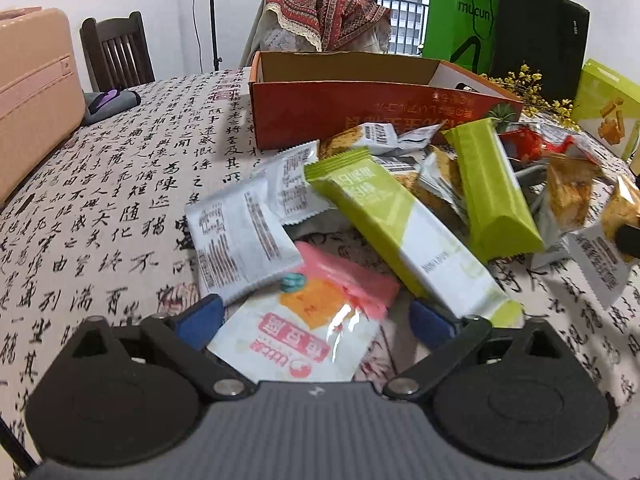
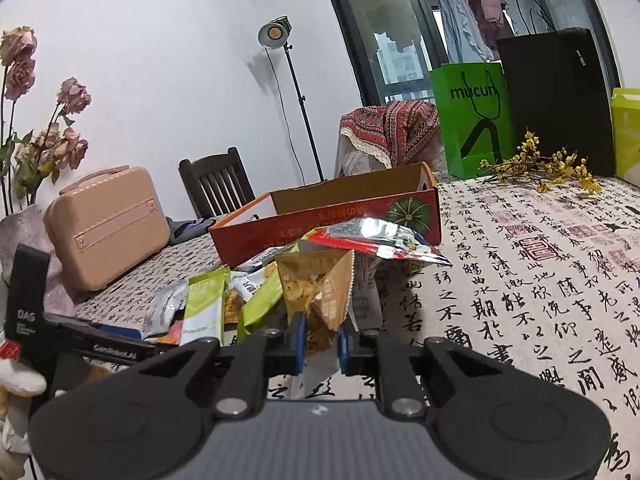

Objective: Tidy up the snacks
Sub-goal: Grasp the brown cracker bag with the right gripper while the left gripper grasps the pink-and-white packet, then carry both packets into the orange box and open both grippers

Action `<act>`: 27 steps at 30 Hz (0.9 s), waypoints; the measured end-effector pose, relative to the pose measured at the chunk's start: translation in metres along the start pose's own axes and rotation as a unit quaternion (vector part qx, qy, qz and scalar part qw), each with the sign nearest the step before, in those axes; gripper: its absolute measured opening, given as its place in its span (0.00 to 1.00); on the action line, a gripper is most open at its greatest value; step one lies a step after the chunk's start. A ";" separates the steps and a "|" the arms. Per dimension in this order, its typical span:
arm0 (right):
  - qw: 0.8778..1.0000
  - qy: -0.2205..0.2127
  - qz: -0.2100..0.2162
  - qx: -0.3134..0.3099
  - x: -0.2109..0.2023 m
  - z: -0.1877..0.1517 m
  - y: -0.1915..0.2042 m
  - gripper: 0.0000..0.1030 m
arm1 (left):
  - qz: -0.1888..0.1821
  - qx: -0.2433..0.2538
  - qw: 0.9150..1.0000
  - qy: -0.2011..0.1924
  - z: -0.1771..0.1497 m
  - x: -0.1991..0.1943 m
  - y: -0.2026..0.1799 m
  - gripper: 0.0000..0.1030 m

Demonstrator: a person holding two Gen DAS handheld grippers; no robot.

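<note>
A: Left wrist view has the left tongs point(image 1: 312, 320) spread wide, one blue pad on each side of a pink-and-white snack packet point(image 1: 304, 332) lying flat on the table point(image 1: 100, 216). Nothing is gripped yet.

B: And the right?

A: Right tongs point(image 2: 320, 344) are clamped on a brown-gold snack packet point(image 2: 316, 292), lifted clear of the pile. The orange cardboard box point(image 2: 328, 224) sits open at the far side of the heap.

B: Risks?

A: That pink packet is thin and glossy, flat against the cloth. I'd guess the pads could slide over it or pinch the tablecloth instead. A white packet point(image 1: 236, 236) overlaps its far left corner and a green-and-white bar point(image 1: 404, 232) lies just beside it on the right, so either could get dragged along.

B: The right one?

A: Held by a crumpled end only. It could slip or swing on the way to the box and clip the red foil packet point(image 2: 376, 240) perched on top of the pile.
</note>
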State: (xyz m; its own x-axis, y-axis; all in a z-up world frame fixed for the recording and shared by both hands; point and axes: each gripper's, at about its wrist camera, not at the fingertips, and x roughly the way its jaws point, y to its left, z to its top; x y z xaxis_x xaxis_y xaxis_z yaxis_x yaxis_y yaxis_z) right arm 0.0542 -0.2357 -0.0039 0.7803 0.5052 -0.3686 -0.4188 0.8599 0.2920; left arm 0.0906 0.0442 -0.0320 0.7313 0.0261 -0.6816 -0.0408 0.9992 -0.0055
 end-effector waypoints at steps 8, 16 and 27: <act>1.000 0.003 0.012 0.005 0.000 -0.005 -0.004 0.15 | -0.012 -0.001 1.000 -0.002 -0.005 -0.015 -0.007 0.71; 1.000 0.001 0.011 0.013 -0.003 -0.006 -0.009 0.15 | 0.016 -0.023 1.000 -0.008 0.004 -0.002 -0.011 0.74; 1.000 0.001 0.017 0.012 -0.004 -0.007 -0.011 0.15 | 0.013 -0.024 0.999 -0.035 -0.003 -0.023 -0.011 0.66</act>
State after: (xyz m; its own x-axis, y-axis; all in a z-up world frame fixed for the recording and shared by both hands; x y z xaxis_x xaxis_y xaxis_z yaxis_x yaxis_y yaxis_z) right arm 0.0520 -0.2466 -0.0118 0.7649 0.5347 -0.3591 -0.4342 0.8398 0.3258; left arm 0.0724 0.0329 -0.0189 0.7751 0.0561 -0.6294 -0.0913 0.9955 -0.0237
